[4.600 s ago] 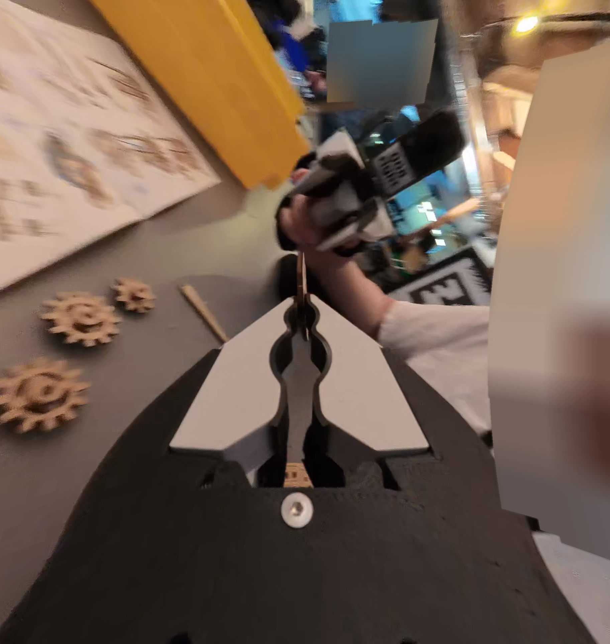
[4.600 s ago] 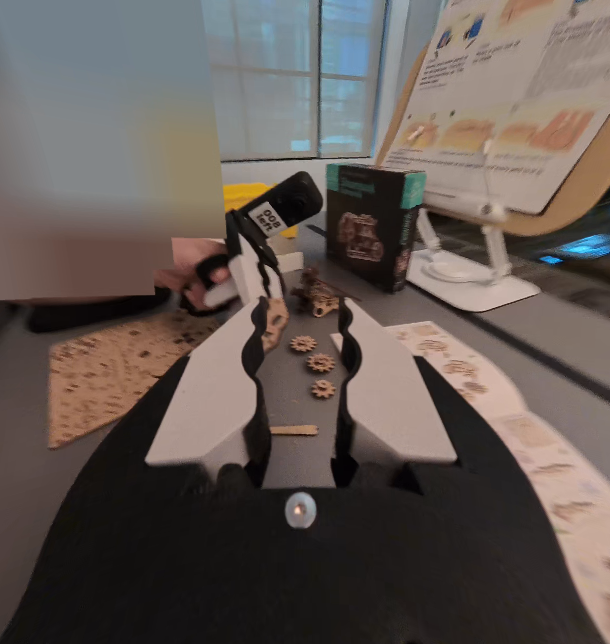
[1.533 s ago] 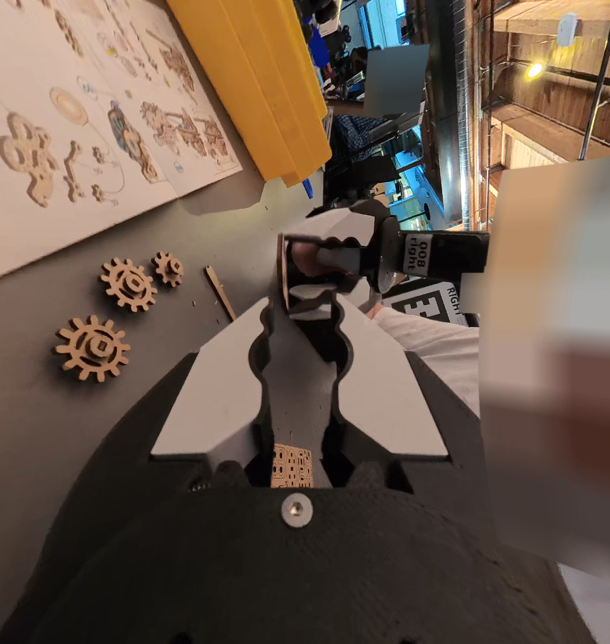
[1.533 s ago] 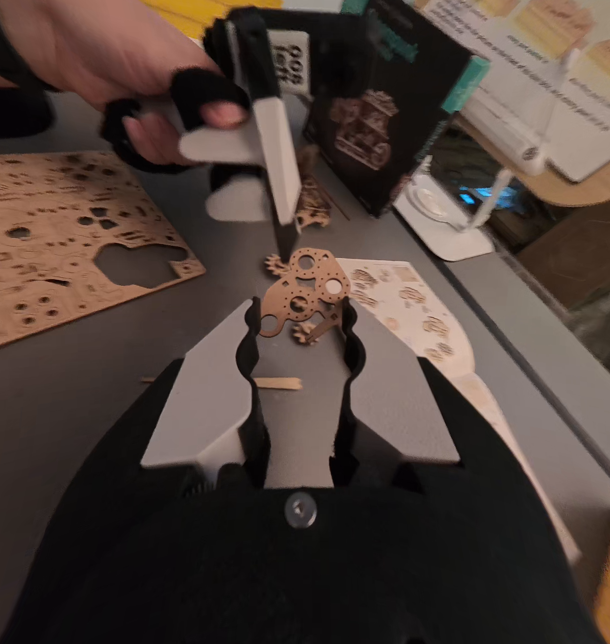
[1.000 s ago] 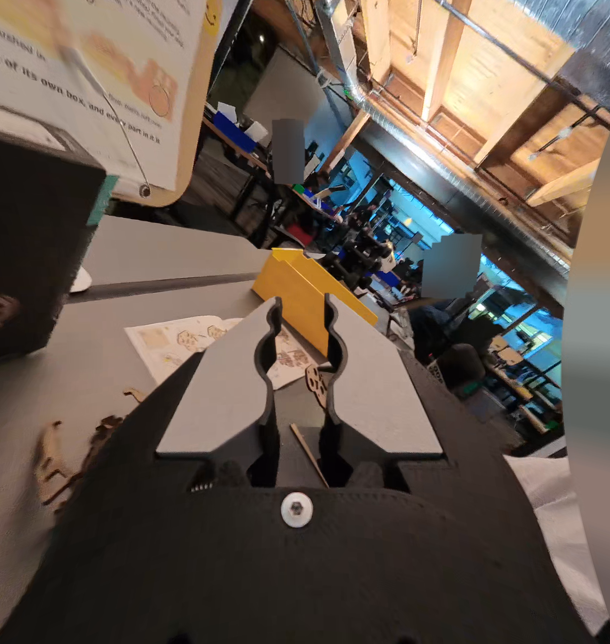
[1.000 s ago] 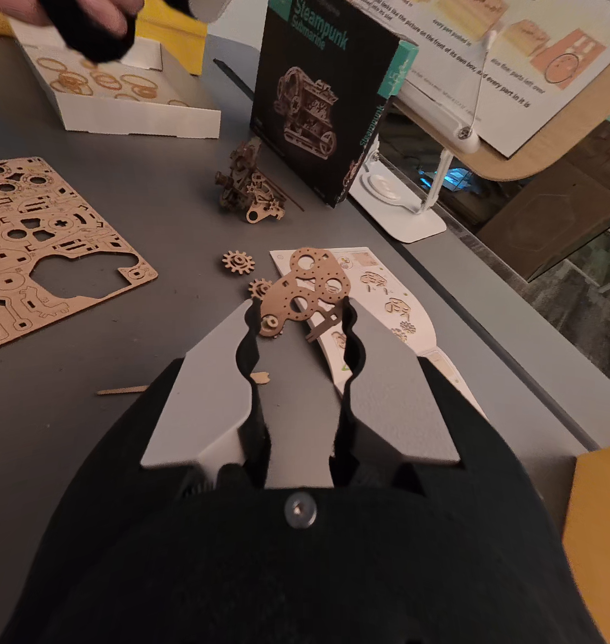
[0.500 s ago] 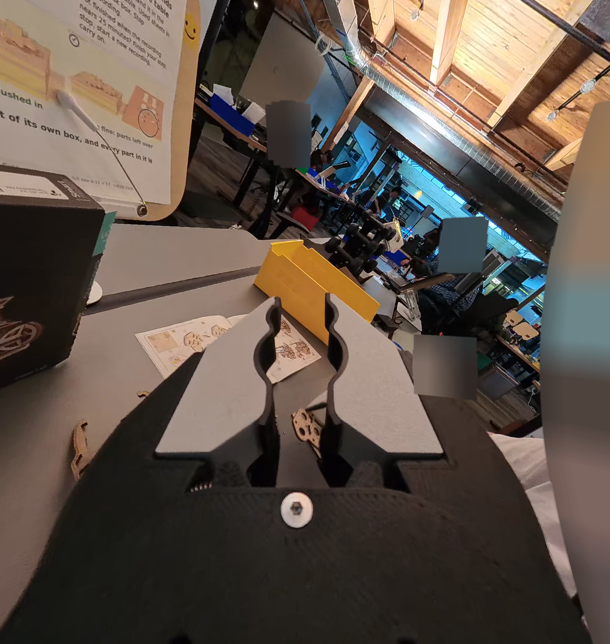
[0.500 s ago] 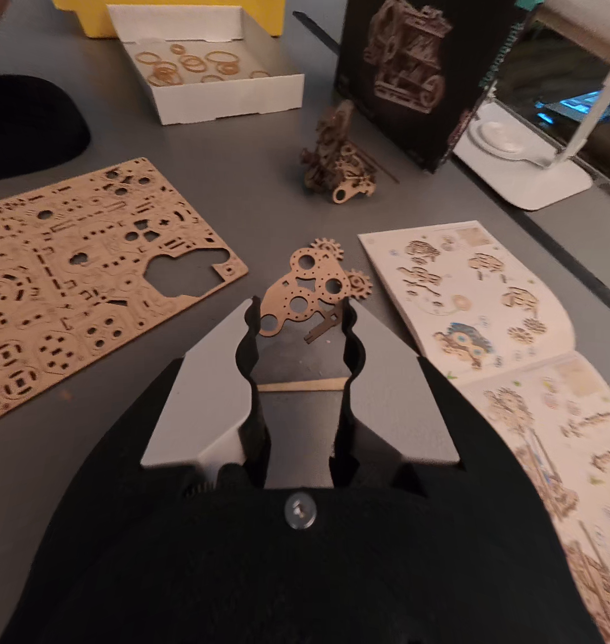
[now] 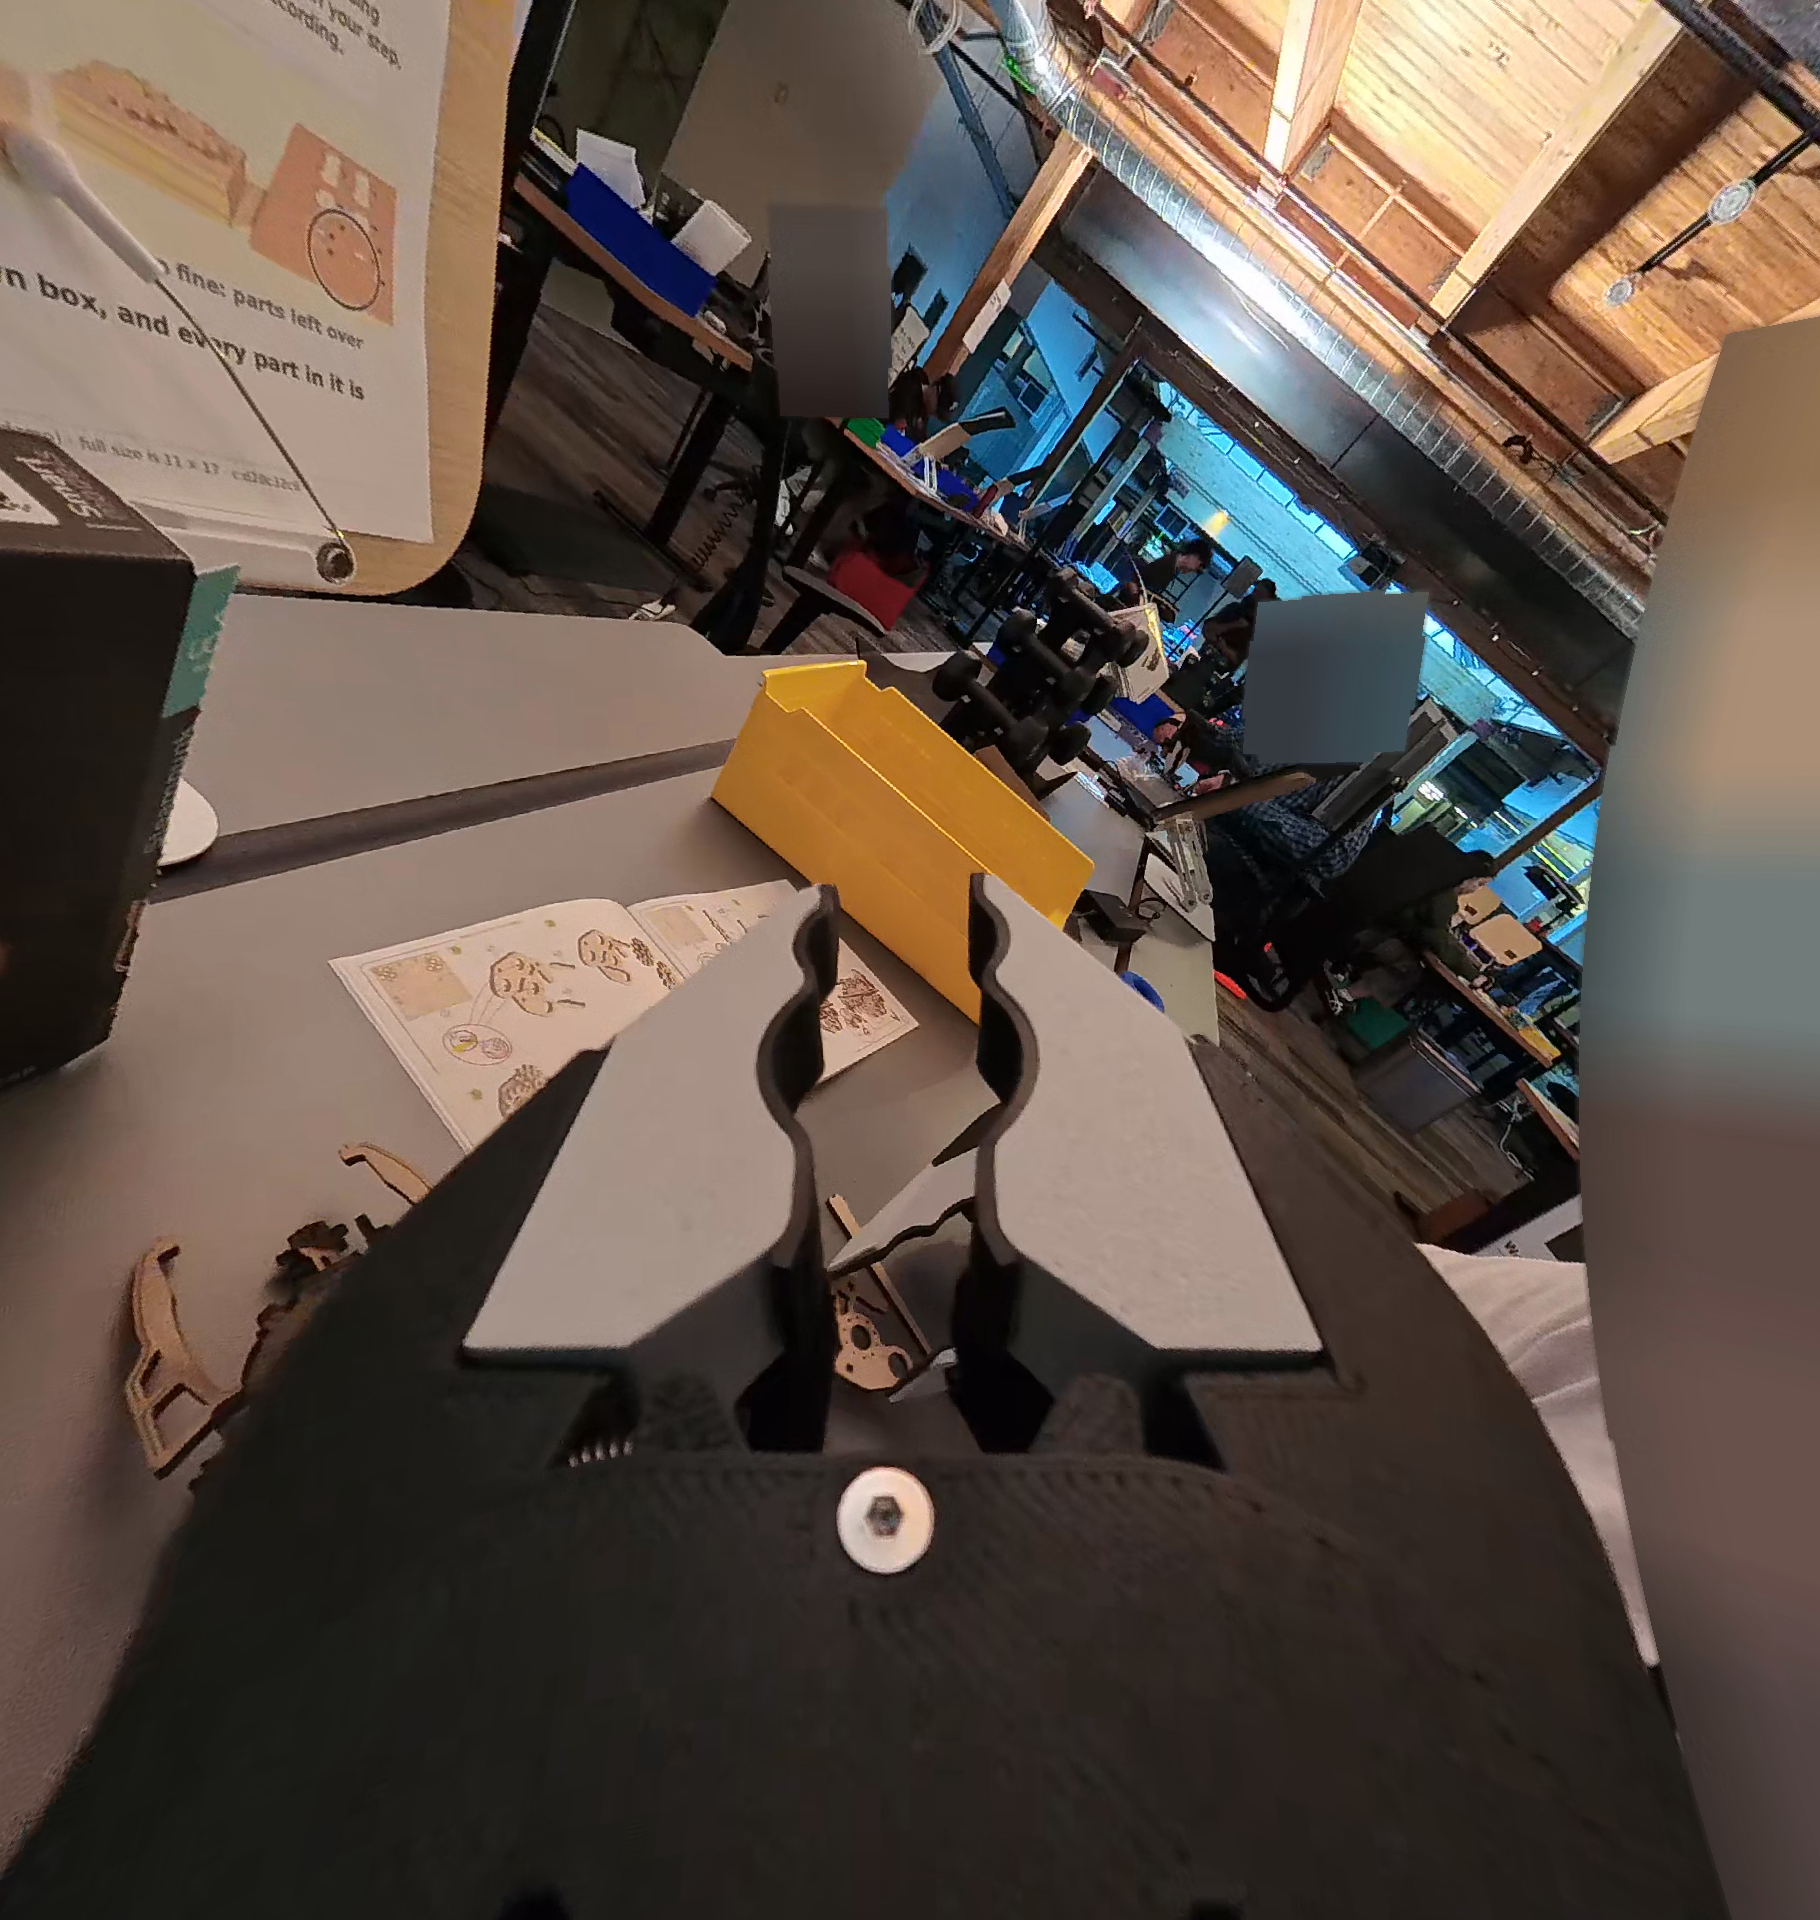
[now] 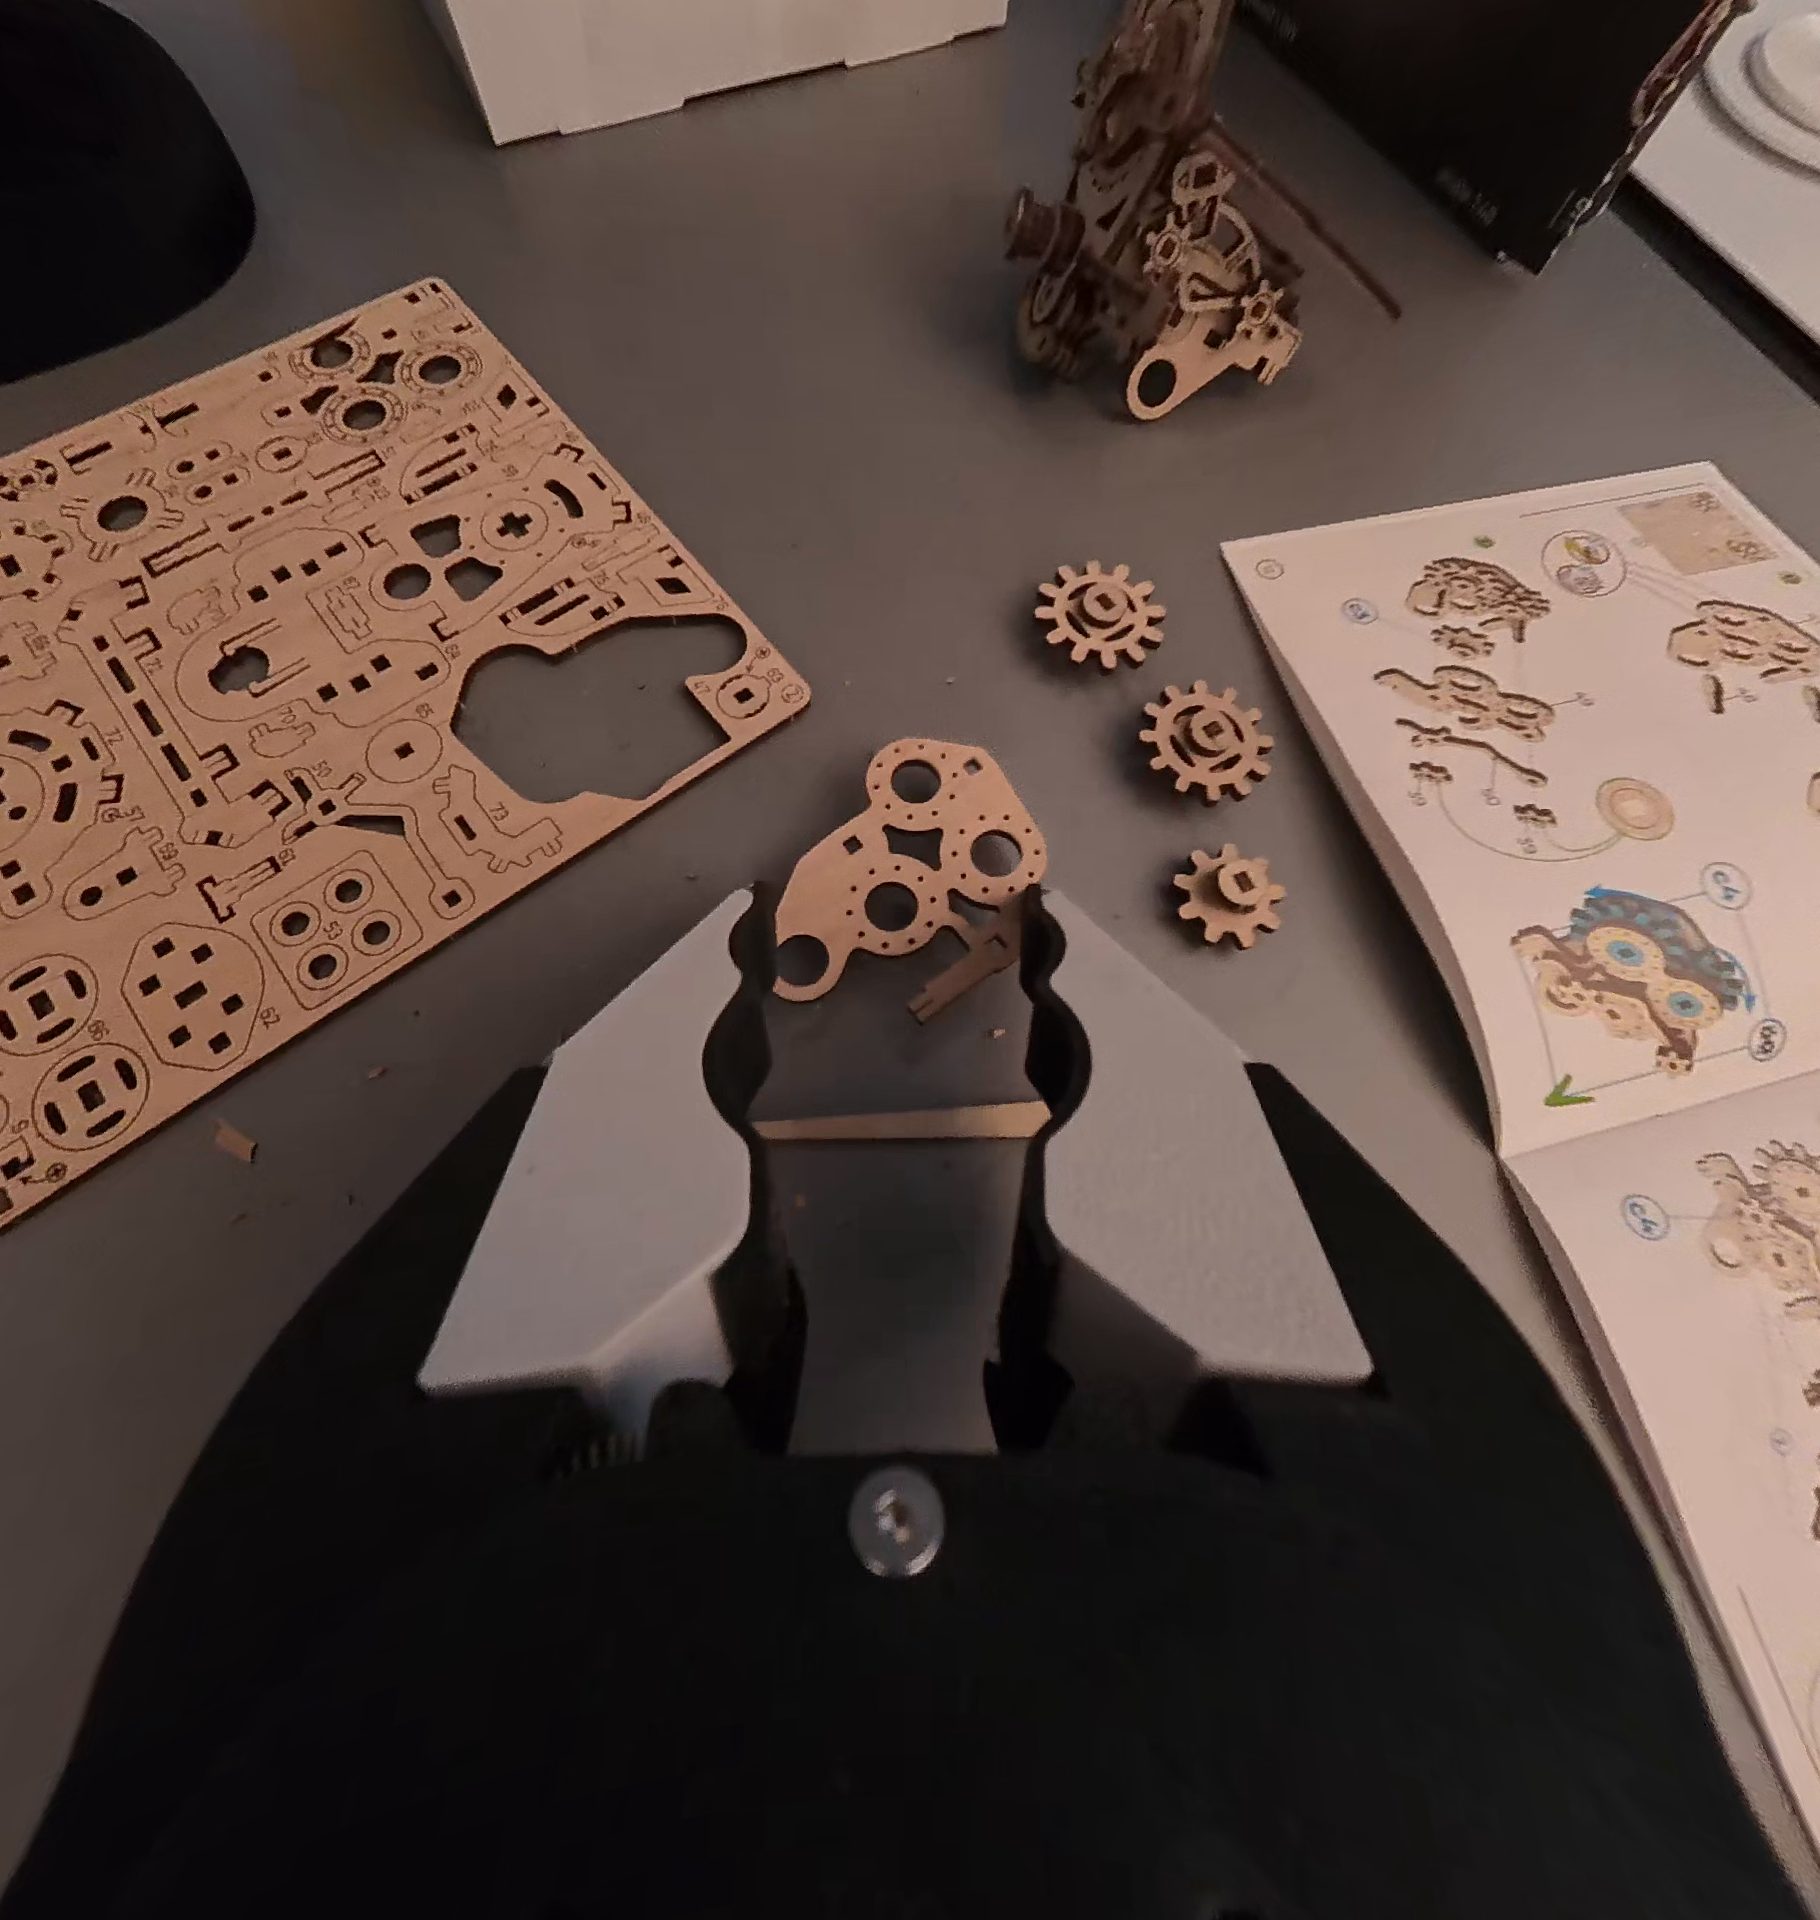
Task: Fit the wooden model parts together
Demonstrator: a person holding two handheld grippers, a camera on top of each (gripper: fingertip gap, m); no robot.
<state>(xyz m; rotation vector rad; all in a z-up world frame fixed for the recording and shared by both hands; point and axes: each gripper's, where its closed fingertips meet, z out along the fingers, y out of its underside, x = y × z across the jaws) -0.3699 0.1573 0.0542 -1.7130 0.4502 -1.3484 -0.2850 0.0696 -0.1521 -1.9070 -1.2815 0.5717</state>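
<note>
My right gripper [image 10: 893,909] is shut on a flat perforated wooden plate [image 10: 911,852], pinched by its edges between the fingertips and held above the grey table [image 10: 781,364]. A small key-shaped piece [image 10: 963,966] hangs from the plate's lower right. Three wooden gears [image 10: 1207,740] lie just right of the plate. A partly built wooden model [image 10: 1155,260] stands farther back. My left gripper [image 9: 901,902] is open and empty, raised above the table. The plate [image 9: 864,1351] shows low between its fingers.
A punched-out wooden parts sheet [image 10: 262,727] lies left, an open instruction booklet [image 10: 1612,779] right, and a thin wooden stick [image 10: 901,1125] under my right gripper. A white box [image 10: 719,52] and a black box [image 10: 1405,104] stand behind. A yellow bin [image 9: 885,821] sits beyond the booklet. Tip to tip, the grippers are about 25 centimetres apart. The left gripper is farther from the thin wooden stick [image 10: 901,1125], some 25 centimetres, than the right, some 4 centimetres. Look for it in the left wrist view [image 9: 902,1308] too.
My left gripper let go of the plate and swung up and away, now open. My right gripper closed on the plate and has tilted down over the table with it.
</note>
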